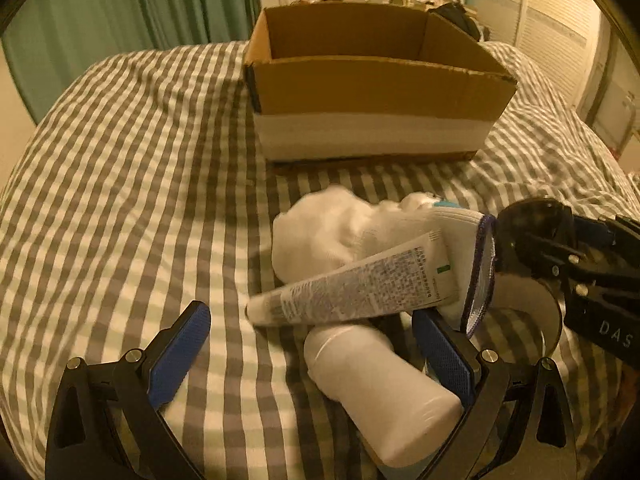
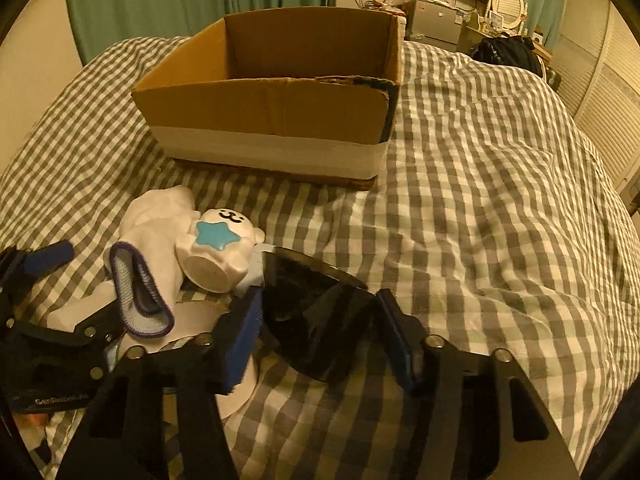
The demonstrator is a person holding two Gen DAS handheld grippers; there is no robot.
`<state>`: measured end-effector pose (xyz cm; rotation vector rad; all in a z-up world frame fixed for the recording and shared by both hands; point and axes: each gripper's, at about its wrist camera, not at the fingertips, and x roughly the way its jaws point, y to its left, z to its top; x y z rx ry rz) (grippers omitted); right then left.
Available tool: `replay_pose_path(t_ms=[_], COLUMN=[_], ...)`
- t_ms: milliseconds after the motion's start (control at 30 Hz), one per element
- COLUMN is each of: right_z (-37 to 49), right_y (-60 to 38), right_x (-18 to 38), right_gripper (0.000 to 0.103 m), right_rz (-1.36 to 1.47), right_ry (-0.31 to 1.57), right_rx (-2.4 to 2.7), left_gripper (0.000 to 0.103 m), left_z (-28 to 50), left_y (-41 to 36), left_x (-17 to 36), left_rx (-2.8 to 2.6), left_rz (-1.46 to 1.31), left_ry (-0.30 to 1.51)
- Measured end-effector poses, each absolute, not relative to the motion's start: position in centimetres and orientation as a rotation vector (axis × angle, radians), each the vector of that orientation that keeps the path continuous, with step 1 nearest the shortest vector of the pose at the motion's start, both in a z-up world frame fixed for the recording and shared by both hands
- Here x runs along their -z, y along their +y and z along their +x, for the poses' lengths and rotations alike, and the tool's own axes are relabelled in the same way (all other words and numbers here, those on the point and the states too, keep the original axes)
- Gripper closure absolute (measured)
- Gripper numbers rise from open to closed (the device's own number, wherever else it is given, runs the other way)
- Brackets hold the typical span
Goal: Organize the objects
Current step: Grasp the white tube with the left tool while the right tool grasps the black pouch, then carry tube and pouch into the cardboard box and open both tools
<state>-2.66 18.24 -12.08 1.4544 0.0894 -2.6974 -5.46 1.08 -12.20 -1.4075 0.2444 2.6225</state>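
Near the open cardboard box (image 2: 276,120) on the bed (image 2: 480,200), right tongs (image 2: 318,332) clench a black object (image 2: 316,320) for boxing; left tongs (image 1: 316,356), released, straddle a white bottle (image 1: 380,392).

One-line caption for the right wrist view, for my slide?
Right gripper shut on a glossy black glasses case on the checked bedspread, open cardboard box behind.

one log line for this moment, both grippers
left gripper: open, around white bottle | right gripper: shut on black object | cardboard box: nothing visible inside
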Motion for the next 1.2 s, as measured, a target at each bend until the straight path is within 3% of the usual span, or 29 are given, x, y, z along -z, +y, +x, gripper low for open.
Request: replay_pose_path(t_ms=[167, 233, 300, 400, 767, 1200], right_z=[-2.6, -2.5, -2.5, -2.5, -1.3, 1.3], right_y=[18.2, 18.2, 18.2, 18.3, 18.3, 17.8], right_x=[12.0, 12.0, 12.0, 11.9, 10.1, 6.1], right_gripper=[0.047, 0.047, 0.047, 0.047, 0.047, 0.048], right_rz=[1.444, 1.442, 1.439, 1.431, 1.322, 1.180], right_ry=[0.075, 0.072, 0.070, 0.063, 0.044, 0.065], right_rx=[2.701, 2.701, 2.702, 2.704, 2.748, 2.794], left_gripper=[0.001, 0.010, 0.032, 0.051, 0.086, 0.087], left_z=[-6.7, -7.1, -7.2, -6.9, -5.7, -3.5], left_y=[1.8, 2.1, 2.3, 2.4, 0.1, -1.3], left_x=[12.3, 12.4, 12.3, 12.2, 9.3, 5.1], left_rx=[-2.596, -2.568, -2.530, -2.509, -2.613, -2.672], left_rz=[-1.350, -1.339, -1.334, -1.317, -1.260, -1.181], left_ry=[0.285, 0.279, 0.256, 0.242, 0.135, 0.100])
